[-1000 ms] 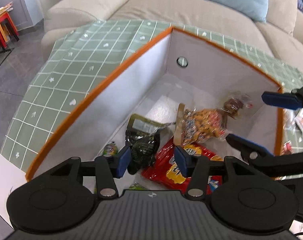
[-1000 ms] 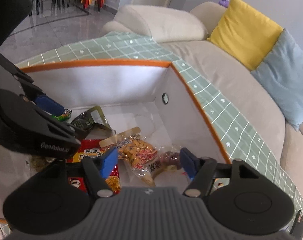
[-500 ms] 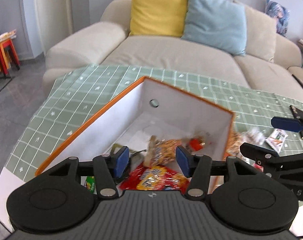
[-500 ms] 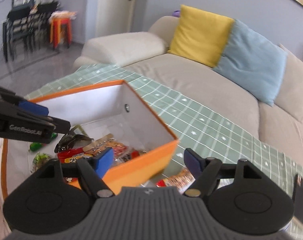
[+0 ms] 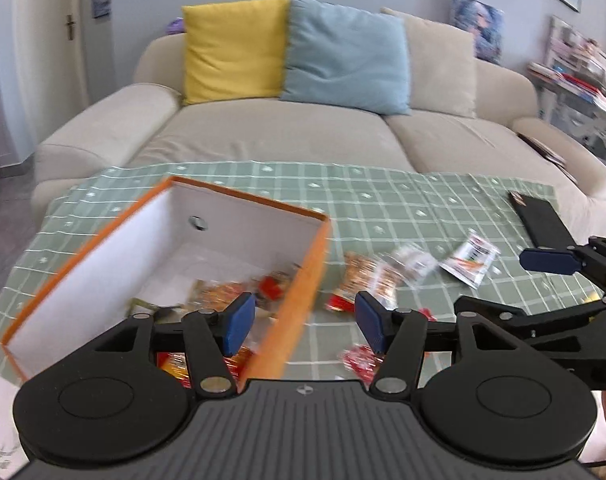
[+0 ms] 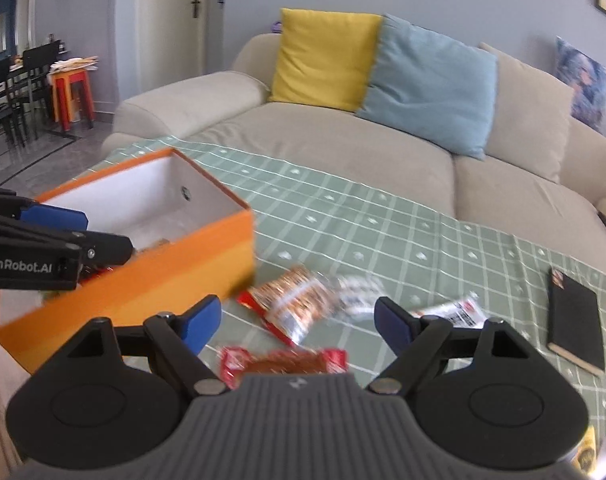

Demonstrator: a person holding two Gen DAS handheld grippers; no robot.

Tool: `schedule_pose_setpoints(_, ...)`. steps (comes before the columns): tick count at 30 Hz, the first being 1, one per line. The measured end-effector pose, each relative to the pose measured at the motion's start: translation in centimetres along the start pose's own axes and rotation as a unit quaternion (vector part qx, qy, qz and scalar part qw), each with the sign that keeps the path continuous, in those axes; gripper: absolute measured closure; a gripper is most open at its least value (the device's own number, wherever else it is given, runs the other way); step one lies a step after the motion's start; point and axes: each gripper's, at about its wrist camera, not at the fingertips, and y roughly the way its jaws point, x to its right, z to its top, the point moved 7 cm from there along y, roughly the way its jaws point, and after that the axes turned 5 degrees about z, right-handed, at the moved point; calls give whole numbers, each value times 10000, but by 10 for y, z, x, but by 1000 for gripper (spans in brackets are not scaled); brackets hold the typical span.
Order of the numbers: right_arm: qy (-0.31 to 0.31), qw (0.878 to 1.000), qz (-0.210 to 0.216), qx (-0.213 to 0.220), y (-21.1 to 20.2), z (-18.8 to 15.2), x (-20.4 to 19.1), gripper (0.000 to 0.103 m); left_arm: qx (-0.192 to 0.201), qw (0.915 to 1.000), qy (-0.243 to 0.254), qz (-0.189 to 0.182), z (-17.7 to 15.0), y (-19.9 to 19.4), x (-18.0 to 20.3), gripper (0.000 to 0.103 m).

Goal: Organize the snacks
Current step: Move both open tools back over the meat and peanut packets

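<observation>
**Both grippers empty, over box edge and loose snacks**

Orange box (image 5: 303, 276) sits left on the checked surface (image 5: 403, 208), some snacks inside. Left gripper (image 5: 305, 322): fingers just been opening, nothing between. Loose packets (image 6: 299, 300) lie just right of the box. Right gripper (image 6: 299, 322): likewise opening, released.
</observation>
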Motion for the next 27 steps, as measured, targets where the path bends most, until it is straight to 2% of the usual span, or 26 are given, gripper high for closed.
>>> schedule_pose_setpoints(10,491,9980,-401,-78,-5,-48,46,22,-193,9985,333,-400,-23,18,55,31)
schedule_pose_setpoints(20,961,9917,-760,-380,22,-85,79,21,-426,9980,370,-303,-38,45,69,27)
schedule_pose_setpoints(27,1130,9899,-774,-359,43,-88,89,21,-540,9975,332,-306,-41,68,73,26)
